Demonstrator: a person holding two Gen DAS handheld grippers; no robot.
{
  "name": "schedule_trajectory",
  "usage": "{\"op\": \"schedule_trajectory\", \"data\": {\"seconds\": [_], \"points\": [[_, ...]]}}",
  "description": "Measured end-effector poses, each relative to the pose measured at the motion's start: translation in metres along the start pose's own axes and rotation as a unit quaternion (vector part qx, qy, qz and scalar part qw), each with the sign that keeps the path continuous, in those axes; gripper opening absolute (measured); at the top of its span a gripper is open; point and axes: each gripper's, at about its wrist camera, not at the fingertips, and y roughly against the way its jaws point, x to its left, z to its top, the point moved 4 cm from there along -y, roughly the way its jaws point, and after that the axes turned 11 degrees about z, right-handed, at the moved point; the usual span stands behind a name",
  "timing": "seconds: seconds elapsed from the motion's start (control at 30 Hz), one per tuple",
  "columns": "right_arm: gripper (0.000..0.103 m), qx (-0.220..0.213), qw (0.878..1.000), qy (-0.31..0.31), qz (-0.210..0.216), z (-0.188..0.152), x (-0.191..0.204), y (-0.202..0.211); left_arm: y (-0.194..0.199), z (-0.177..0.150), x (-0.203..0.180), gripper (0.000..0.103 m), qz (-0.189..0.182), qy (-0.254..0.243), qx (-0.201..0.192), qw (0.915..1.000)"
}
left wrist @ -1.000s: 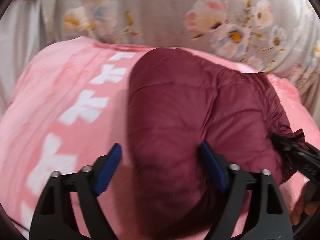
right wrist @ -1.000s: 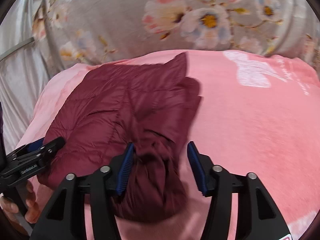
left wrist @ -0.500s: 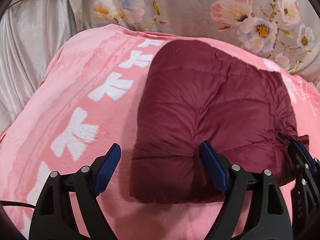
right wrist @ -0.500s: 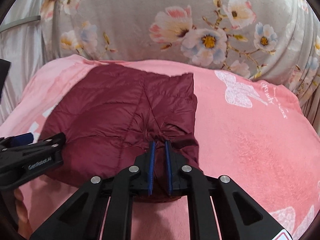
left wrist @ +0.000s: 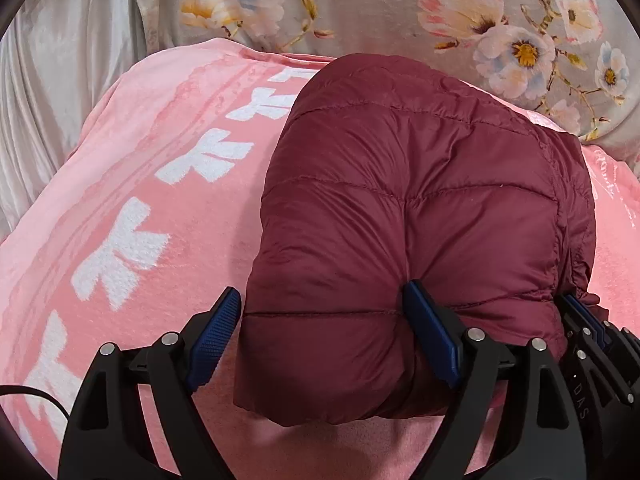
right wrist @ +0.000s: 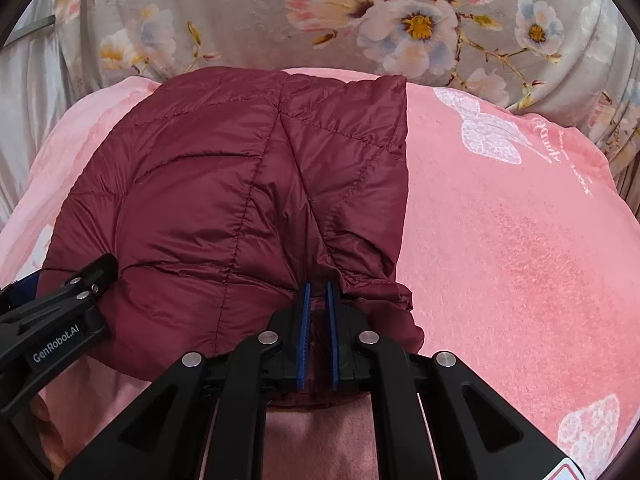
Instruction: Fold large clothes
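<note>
A maroon quilted puffer jacket (left wrist: 420,220) lies folded on a pink blanket (left wrist: 132,184); it also shows in the right wrist view (right wrist: 224,188). My left gripper (left wrist: 324,328) is open, its jaws spread around the jacket's near left corner, with the right pad pressed into the fabric. My right gripper (right wrist: 317,312) is shut on the jacket's near right edge, bunching the cloth between its blue pads. The left gripper also shows at the left of the right wrist view (right wrist: 60,312). The right gripper's tip shows at the right edge of the left wrist view (left wrist: 592,340).
The pink blanket (right wrist: 520,240) with white bow prints covers the bed. A grey floral cloth (right wrist: 400,20) hangs behind it. A pale satin curtain (left wrist: 48,100) is at the far left.
My right gripper closed on the jacket's near right edge. Both grippers moved closer to the jacket. The left gripper stayed open.
</note>
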Motion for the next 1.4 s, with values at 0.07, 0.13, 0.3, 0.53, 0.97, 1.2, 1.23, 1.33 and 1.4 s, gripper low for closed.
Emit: {"op": "schedule_trajectory", "data": {"seconds": [0.07, 0.13, 0.3, 0.53, 0.97, 1.2, 1.23, 1.33, 1.4], "points": [[0.006, 0.003, 1.000, 0.004, -0.005, 0.000, 0.001, -0.002, -0.001, -0.002, -0.001, 0.082, 0.002, 0.000, -0.005, 1.0000], [0.006, 0.005, 1.000, 0.008, -0.008, 0.000, 0.002, -0.002, -0.002, -0.003, -0.002, 0.082, 0.002, -0.001, -0.007, 1.0000], [0.007, 0.009, 1.000, 0.010, -0.009, 0.000, 0.003, -0.003, -0.005, -0.003, -0.001, 0.083, -0.001, 0.001, -0.006, 1.0000], [0.007, 0.012, 1.000, 0.010, -0.009, 0.000, 0.003, -0.003, -0.008, -0.004, -0.004, 0.083, 0.005, -0.007, -0.004, 1.0000], [0.008, 0.015, 1.000, 0.014, -0.015, 0.000, 0.006, -0.007, -0.010, -0.003, -0.011, 0.083, 0.025, -0.023, -0.004, 0.9994], [0.009, 0.011, 1.000, 0.005, -0.006, 0.001, 0.006, -0.006, -0.010, -0.001, -0.008, 0.088, 0.033, -0.017, -0.006, 0.9993], [0.009, 0.007, 1.000, -0.001, 0.002, 0.001, 0.005, -0.004, -0.009, -0.001, -0.007, 0.090, 0.033, -0.016, -0.007, 0.9993], [0.018, -0.013, 0.999, -0.024, 0.031, 0.001, -0.005, 0.012, -0.004, -0.001, -0.001, 0.096, 0.038, -0.002, -0.015, 0.9992], [0.046, -0.038, 0.998, -0.036, 0.036, -0.007, -0.010, 0.036, 0.007, -0.004, 0.005, 0.097, 0.032, 0.006, -0.025, 0.9992]]}}
